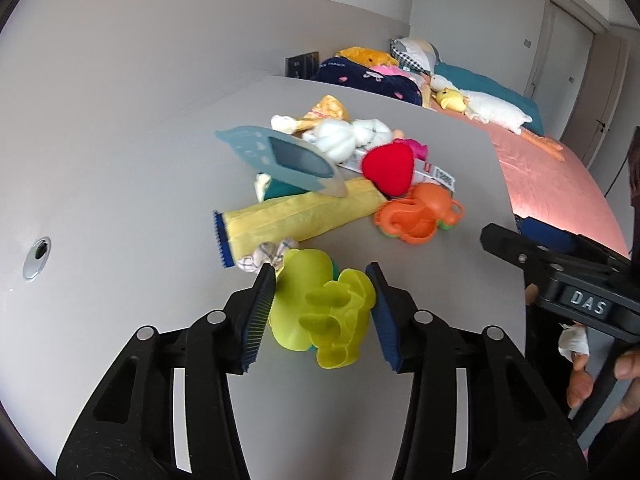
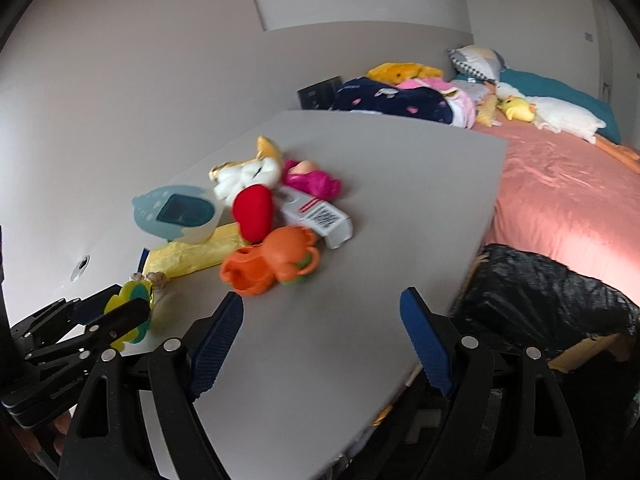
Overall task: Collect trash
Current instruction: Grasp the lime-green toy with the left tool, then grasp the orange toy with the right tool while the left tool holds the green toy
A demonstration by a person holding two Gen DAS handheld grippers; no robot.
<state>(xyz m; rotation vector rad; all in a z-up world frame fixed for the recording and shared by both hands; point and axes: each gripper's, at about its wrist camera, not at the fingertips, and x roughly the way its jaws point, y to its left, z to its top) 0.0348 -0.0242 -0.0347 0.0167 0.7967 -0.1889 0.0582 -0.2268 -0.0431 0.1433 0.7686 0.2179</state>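
In the left wrist view, the left gripper (image 1: 320, 300) has its ribbed blue pads closed in on a lime-green plastic toy (image 1: 320, 312) that sits on the grey desk (image 1: 120, 200); both pads appear to touch its sides, so I judge it gripped, though only narrowly at the pad tips. Just beyond it lie a small checked cloth scrap (image 1: 266, 254), a yellow packet (image 1: 296, 216) with a blue serrated edge, an orange toy (image 1: 418, 212), a red heart-shaped plush (image 1: 387, 170) and a blue-grey device (image 1: 288, 158) propped on the pile. The toy is rounded and slick, so it could squirt out of the pads if lifted fast, or drag the cloth scrap along. In the right wrist view, the right gripper (image 2: 322, 344) hangs wide apart and empty over bare desk, near the orange toy (image 2: 268, 264), and a black trash bag (image 2: 540, 300) sits open below the desk edge beside the pink bed (image 2: 560, 200). The left gripper (image 2: 116, 312) shows at the lower left with the green toy (image 2: 132, 300) between its fingers. The bag's mouth lies close under the desk edge, so a short release could drop the toy on the floor.
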